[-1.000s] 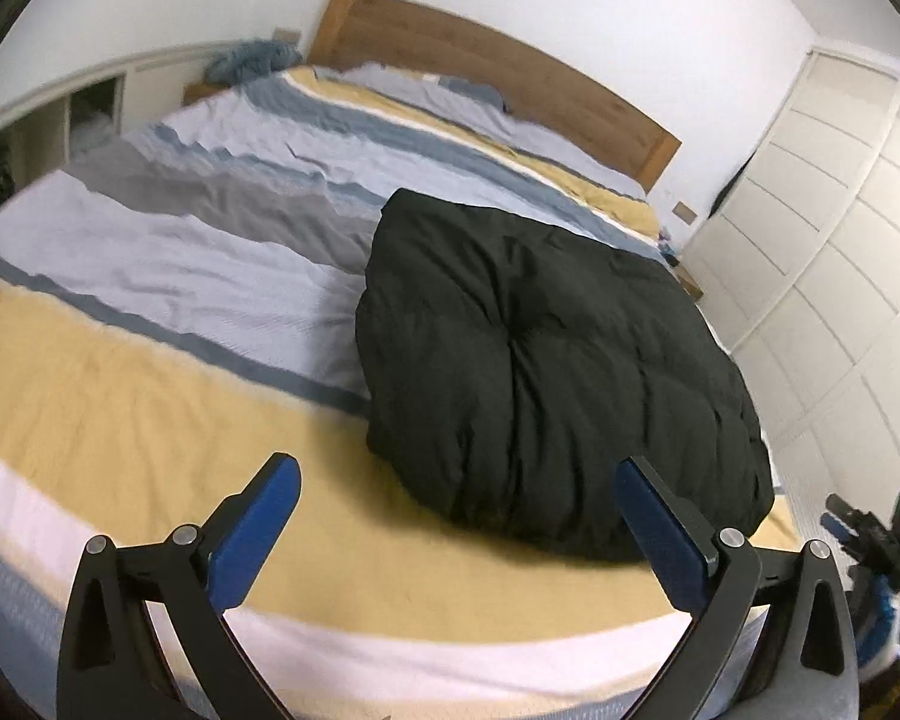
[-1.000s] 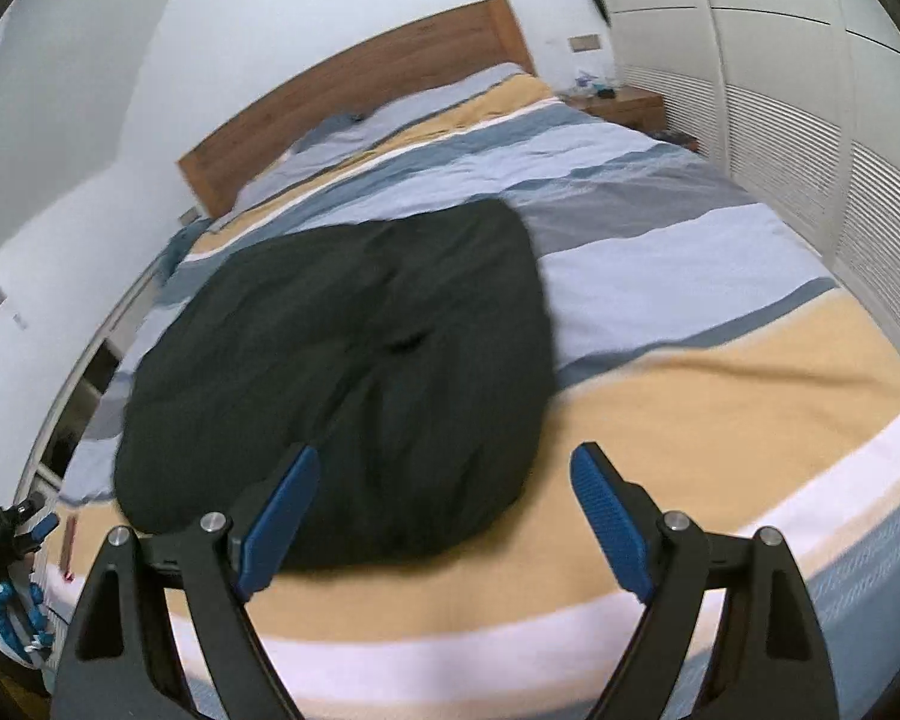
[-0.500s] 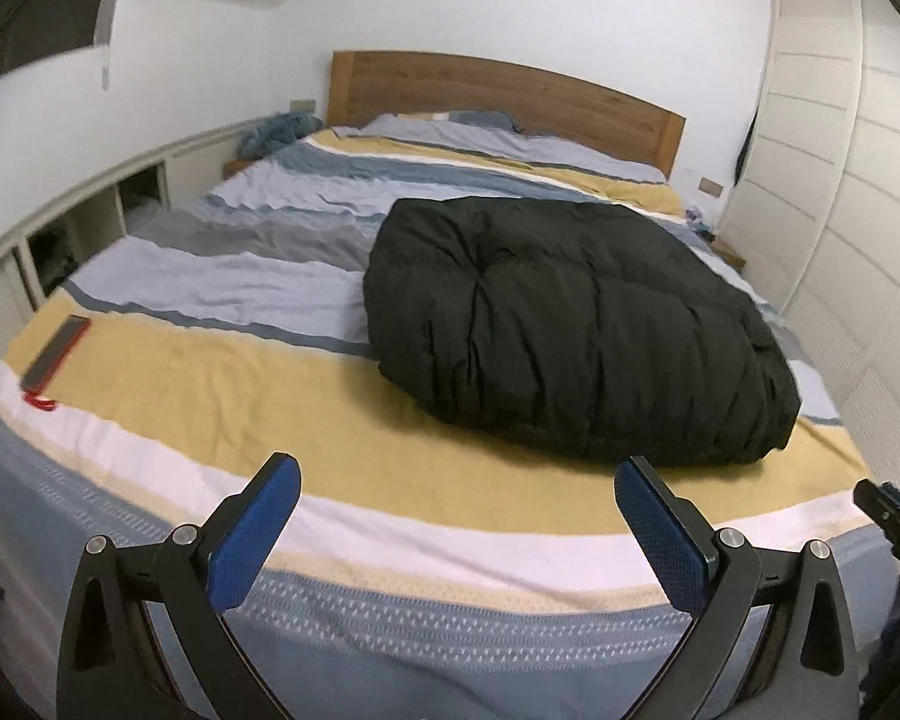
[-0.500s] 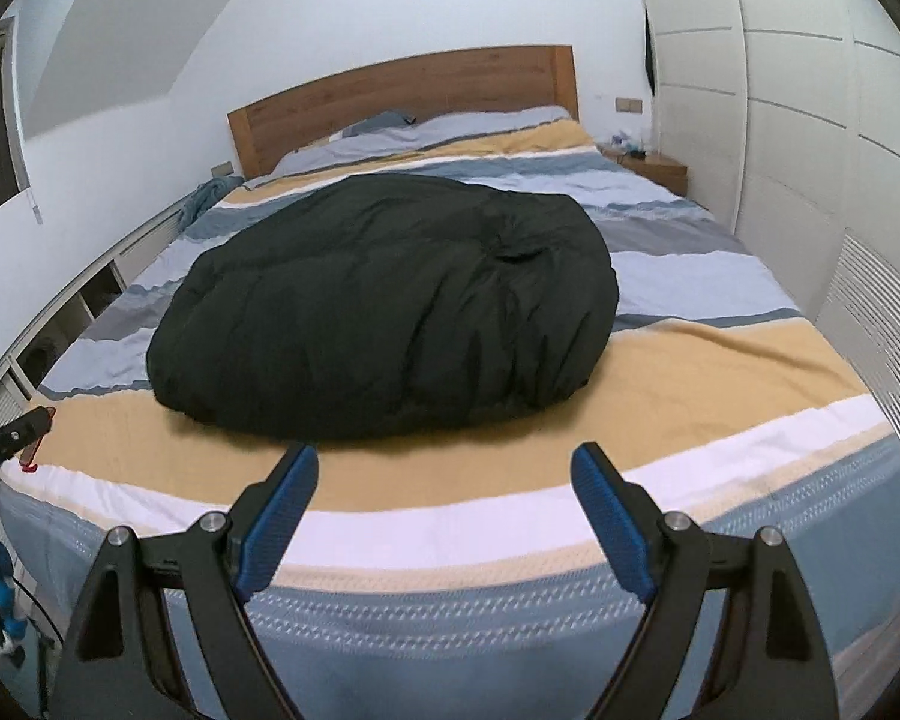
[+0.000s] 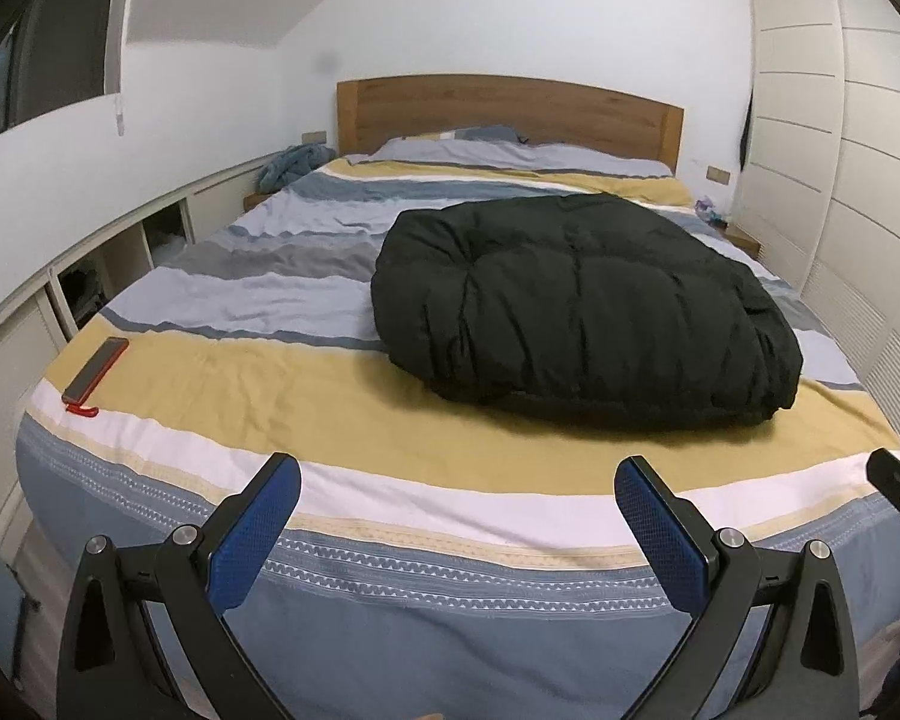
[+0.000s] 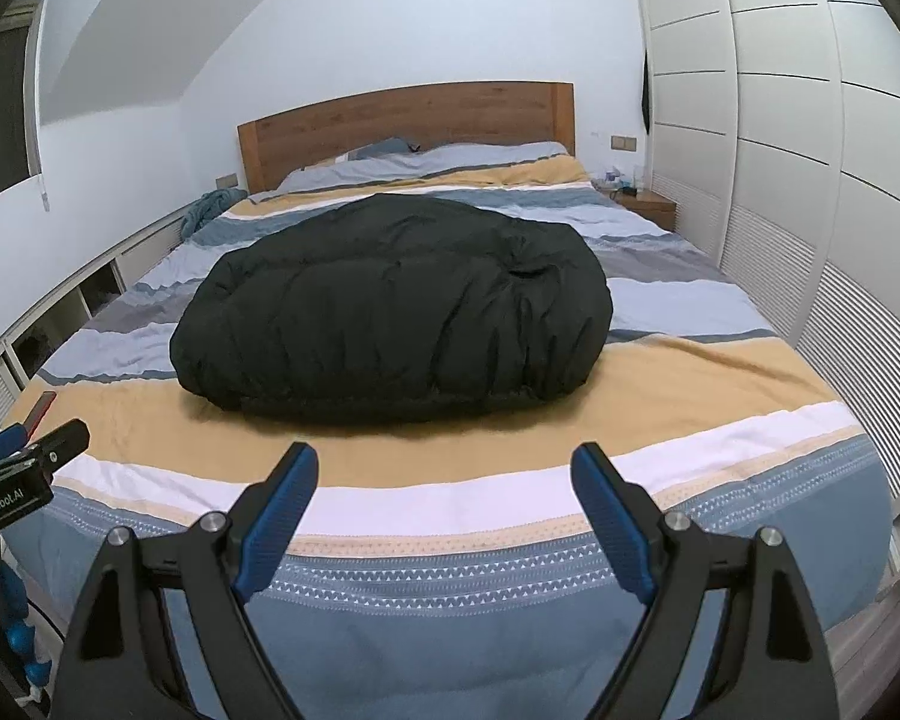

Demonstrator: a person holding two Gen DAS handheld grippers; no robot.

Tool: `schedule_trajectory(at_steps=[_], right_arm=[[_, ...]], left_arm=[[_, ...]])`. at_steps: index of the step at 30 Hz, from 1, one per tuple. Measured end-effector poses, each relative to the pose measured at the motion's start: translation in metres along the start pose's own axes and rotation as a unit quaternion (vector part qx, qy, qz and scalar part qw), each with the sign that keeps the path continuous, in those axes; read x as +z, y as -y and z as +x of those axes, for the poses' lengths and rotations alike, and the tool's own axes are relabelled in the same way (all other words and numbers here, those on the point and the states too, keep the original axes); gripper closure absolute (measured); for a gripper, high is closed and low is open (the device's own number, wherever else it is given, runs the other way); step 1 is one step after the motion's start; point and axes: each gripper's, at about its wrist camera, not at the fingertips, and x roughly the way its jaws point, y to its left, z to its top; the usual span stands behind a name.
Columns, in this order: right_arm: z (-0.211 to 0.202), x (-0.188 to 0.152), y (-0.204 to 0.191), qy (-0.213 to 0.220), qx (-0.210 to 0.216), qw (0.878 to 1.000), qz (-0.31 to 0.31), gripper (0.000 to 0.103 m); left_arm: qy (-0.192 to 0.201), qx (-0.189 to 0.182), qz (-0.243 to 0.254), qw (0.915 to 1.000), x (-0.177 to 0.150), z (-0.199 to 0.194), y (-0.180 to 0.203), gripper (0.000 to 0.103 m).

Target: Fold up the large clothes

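Observation:
A black puffy jacket (image 5: 582,306) lies folded in a rounded bundle on the striped bed (image 5: 342,402), toward its right half. The right wrist view shows the same jacket (image 6: 390,312) at the middle of the bed (image 6: 690,384). My left gripper (image 5: 459,486) hangs open over the foot of the bed, well short of the jacket, with nothing between its blue pads. My right gripper (image 6: 444,471) is open too, off the foot edge, its jaws bare. Each gripper shows at the edge of the other's view.
A red-and-grey flat tool (image 5: 96,369) lies on the yellow stripe near the bed's left edge. White wardrobe doors (image 6: 810,180) line the right side, low shelving (image 5: 90,276) the left. A wooden headboard (image 5: 510,114) and nightstand (image 6: 648,204) stand at the far end.
Both grippers have pulled back from above the bed to beyond its foot and levelled out. The jacket stays put and now looks farther away. Both jaws stayed open.

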Motion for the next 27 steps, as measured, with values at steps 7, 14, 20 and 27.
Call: schedule_trajectory(at_steps=[7,14,20,27], right_arm=[[0.002,-0.007,0.006,0.007,-0.007,1.0,-0.001,0.017],[0.019,-0.013,0.013,-0.005,-0.017,1.0,0.004,0.017],[0.038,-0.019,0.019,-0.027,-0.03,0.999,0.008,0.017],[0.05,-0.022,0.024,-0.041,-0.045,0.998,0.012,0.017]], left_arm=[[0.005,0.0,0.017,0.9998,-0.006,0.001,0.015,0.001],[-0.001,-0.005,0.016,0.9998,-0.008,0.012,0.019,0.001],[-0.009,-0.012,0.017,0.9997,-0.011,0.025,0.018,0.001],[-0.013,-0.017,0.013,0.9997,-0.013,0.035,0.013,0.001]])
